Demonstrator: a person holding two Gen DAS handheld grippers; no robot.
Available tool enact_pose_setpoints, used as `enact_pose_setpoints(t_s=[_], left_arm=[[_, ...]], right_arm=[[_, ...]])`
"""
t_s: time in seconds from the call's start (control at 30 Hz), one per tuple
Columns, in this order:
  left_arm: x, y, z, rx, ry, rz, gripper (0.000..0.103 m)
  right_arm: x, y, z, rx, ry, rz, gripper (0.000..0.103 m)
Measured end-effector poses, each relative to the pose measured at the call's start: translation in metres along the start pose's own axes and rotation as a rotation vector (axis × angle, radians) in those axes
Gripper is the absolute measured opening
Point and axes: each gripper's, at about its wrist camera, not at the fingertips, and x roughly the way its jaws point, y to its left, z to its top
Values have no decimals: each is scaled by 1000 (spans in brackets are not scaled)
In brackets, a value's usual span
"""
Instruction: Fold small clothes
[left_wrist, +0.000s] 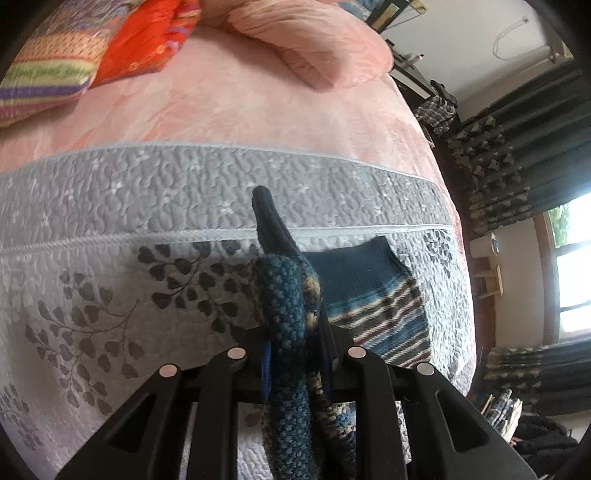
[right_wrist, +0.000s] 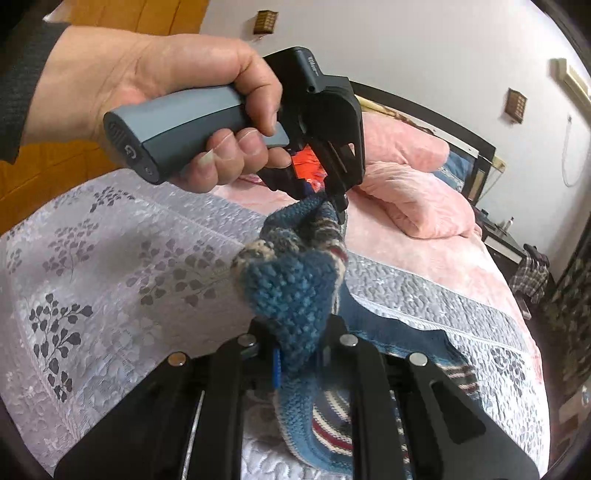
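A blue knitted sock with beige and striped patches (right_wrist: 291, 291) hangs in the air, stretched between both grippers above the bed. My left gripper (left_wrist: 295, 362) is shut on one end, and the sock's dark cuff (left_wrist: 267, 214) sticks up past its fingers. In the right wrist view a hand (right_wrist: 147, 85) holds that left gripper (right_wrist: 338, 206), which pinches the sock's upper end. My right gripper (right_wrist: 301, 360) is shut on the lower end. A second, matching striped sock (left_wrist: 380, 295) lies flat on the grey quilt (left_wrist: 110, 258), below and to the right (right_wrist: 417, 339).
The grey leaf-patterned quilt covers the near part of the bed, with a pink blanket (left_wrist: 229, 107) behind it. A folded pink duvet (left_wrist: 306, 40) and colourful pillows (left_wrist: 74, 48) lie at the far end. Dark curtains (left_wrist: 517, 155) and a window stand to the right of the bed.
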Motion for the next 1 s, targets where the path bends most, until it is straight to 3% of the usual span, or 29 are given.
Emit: enact_pose_setpoints(t_s=[0.4,1.0], left_arm=[[4,-70,13,70,-3,19,20],[33,-140,21,123,5,44,20]], right_arm=[[-19,-49,0,118,-20,-20,11],[-34,-109,-22,240,-16,-63,11]])
